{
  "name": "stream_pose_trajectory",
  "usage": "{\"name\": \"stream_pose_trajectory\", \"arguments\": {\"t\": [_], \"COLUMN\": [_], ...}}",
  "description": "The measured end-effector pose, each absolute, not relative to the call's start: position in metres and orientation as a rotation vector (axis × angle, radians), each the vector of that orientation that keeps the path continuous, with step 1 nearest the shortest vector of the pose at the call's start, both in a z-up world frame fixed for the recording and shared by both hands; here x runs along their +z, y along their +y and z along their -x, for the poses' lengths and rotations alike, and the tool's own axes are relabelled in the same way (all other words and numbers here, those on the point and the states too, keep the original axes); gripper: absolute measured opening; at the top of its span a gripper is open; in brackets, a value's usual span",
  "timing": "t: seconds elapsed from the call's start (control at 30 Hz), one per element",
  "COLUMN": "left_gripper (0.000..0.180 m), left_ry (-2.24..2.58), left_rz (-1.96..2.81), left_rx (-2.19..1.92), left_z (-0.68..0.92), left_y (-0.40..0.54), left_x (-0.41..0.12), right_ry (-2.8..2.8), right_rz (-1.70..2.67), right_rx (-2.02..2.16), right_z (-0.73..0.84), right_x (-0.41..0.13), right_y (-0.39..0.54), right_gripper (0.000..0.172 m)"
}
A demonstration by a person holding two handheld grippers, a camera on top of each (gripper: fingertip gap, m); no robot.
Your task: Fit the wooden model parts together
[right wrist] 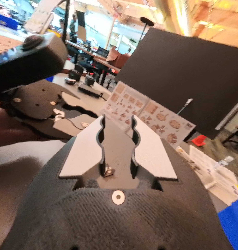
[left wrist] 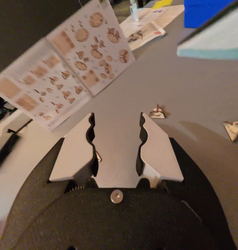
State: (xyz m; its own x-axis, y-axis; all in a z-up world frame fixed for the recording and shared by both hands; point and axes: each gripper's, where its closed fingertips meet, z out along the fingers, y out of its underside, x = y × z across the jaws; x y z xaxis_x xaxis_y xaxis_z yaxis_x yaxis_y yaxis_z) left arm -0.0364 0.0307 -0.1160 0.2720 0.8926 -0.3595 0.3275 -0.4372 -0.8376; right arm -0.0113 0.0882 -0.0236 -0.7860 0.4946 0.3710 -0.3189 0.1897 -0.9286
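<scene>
Though small and blurred, pale triangular wooden piece with dark scorched edges (left wrist: 157, 113) lying flat on grey table (left wrist: 169, 83), just right of and slightly beyond the right fingertip of left hand-held gripper (left wrist: 117, 115), not touching it. Second triangular wooden piece (left wrist: 234, 130) farther off at right edge of frame, well apart.

Left hand-held gripper spread wide, only bare table between its pads, nothing held. Pale sliver (left wrist: 98, 156) peeping from under its left finger, low in the gap; whether touching, cannot tell.

In right wrist view, small pale piece (right wrist: 108, 171) low between the fingers of right hand-held gripper (right wrist: 118, 117), close by the left pad near the finger roots, seemingly on the table beneath. Jaws roughly half parted, right pad clear of it, so not gripped. Long axis of any piece: too blurred to tell.

Beyond, upper left of left wrist view, printed white sheet with tan part pictures (left wrist: 75, 60) leaning against black board (left wrist: 14, 33).
</scene>
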Motion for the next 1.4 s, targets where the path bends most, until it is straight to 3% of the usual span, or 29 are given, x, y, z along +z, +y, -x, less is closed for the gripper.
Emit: {"name": "stream_pose_trajectory", "arguments": {"t": [0.1,0.17,0.27,0.43,0.83,1.4], "left_gripper": [0.045,0.043,0.041,0.001,0.0,0.004], "left_ry": [-1.09,-1.124,-1.265,-1.312,-1.288,-1.101], "left_rz": [1.856,1.856,1.857,1.815,1.782,1.85], "left_rx": [1.066,1.031,1.079,1.002,0.996,0.798], "left_z": [0.044,0.05,0.058,0.062,0.065,0.053], "left_y": [0.04,0.038,0.017,0.008,-0.017,0.027], "left_x": [-0.108,-0.112,-0.121,-0.123,-0.126,-0.14], "right_ry": [-1.683,-1.601,-1.551,-1.574,-1.784,-1.777], "right_rz": [0.257,0.285,0.333,0.375,0.61,0.481], "right_rx": [1.628,1.575,1.378,1.344,1.512,1.499], "right_z": [0.04,0.061,0.095,0.106,0.119,0.107], "right_x": [-0.007,-0.003,-0.018,-0.041,-0.076,-0.073], "right_y": [0.108,0.123,0.144,0.148,0.162,0.163], "right_gripper": [0.013,0.0,0.0,0.0,0.0,0.003]}}
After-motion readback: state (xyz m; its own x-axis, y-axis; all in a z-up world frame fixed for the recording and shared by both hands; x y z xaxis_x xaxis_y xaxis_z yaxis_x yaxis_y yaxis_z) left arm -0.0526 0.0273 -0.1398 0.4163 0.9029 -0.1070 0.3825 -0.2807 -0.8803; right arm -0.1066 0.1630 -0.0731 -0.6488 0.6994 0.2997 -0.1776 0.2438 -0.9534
